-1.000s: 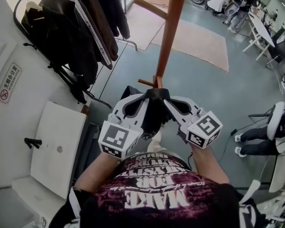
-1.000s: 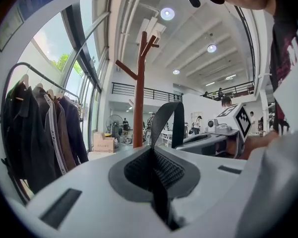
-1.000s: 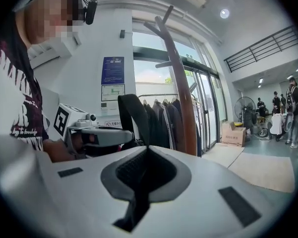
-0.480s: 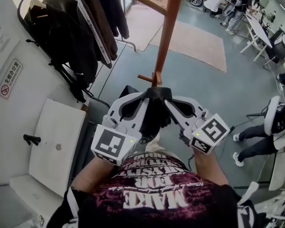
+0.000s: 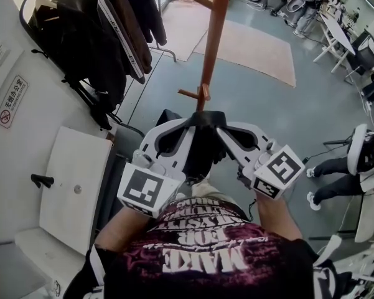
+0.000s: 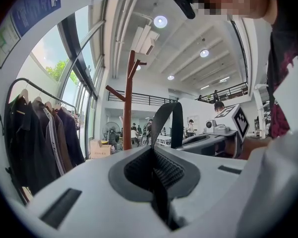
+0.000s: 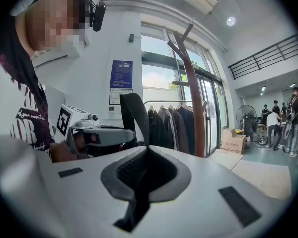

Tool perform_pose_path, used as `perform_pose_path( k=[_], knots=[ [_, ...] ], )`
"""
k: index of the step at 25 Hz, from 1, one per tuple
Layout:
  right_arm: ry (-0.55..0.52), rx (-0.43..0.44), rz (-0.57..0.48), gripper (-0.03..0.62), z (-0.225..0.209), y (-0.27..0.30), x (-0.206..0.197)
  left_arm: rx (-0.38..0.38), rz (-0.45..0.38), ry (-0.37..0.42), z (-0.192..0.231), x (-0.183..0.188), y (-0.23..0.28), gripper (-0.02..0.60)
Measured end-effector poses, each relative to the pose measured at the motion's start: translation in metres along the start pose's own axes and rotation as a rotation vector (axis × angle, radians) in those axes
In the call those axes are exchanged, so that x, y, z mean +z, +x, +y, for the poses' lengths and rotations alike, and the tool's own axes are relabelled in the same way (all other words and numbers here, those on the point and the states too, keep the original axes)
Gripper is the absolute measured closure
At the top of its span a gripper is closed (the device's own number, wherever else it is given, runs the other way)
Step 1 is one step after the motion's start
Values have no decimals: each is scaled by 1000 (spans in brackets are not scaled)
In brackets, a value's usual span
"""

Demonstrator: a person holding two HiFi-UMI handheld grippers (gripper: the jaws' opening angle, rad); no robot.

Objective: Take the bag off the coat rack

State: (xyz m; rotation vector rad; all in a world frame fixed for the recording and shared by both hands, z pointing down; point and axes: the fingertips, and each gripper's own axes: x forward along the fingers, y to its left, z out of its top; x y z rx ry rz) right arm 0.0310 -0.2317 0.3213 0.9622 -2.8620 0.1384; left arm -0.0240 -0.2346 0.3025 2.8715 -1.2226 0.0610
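A black bag (image 5: 202, 151) hangs between my two grippers, close in front of my chest. My left gripper (image 5: 188, 124) and right gripper (image 5: 223, 128) are both shut on its black strap, tips nearly meeting. In the left gripper view the strap (image 6: 172, 125) arches up out of the closed jaws (image 6: 152, 155). The right gripper view shows the same strap (image 7: 134, 114) rising from its closed jaws (image 7: 145, 155). The brown wooden coat rack (image 5: 211, 42) stands just beyond, its low peg (image 5: 191, 94) apart from the bag.
Dark jackets (image 5: 93, 30) hang on a rail at the left. A white cabinet (image 5: 68, 185) stands against the wall by my left elbow. A beige rug (image 5: 249, 42) lies past the rack. A seated person's legs (image 5: 339, 185) and desks are at the right.
Both grippers with the bag have drawn a little back from the coat rack; the gap between the peg and the bag has widened. The grips have not changed.
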Motion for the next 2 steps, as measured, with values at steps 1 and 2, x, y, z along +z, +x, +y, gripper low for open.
perform_pose_path(
  k=[1, 2],
  knots=[
    [2, 2, 2, 585, 0, 0, -1, 1, 3, -1, 0, -1, 0, 572],
    [4, 3, 4, 585, 0, 0, -2, 2, 6, -2, -1, -2, 0, 572]
  ],
)
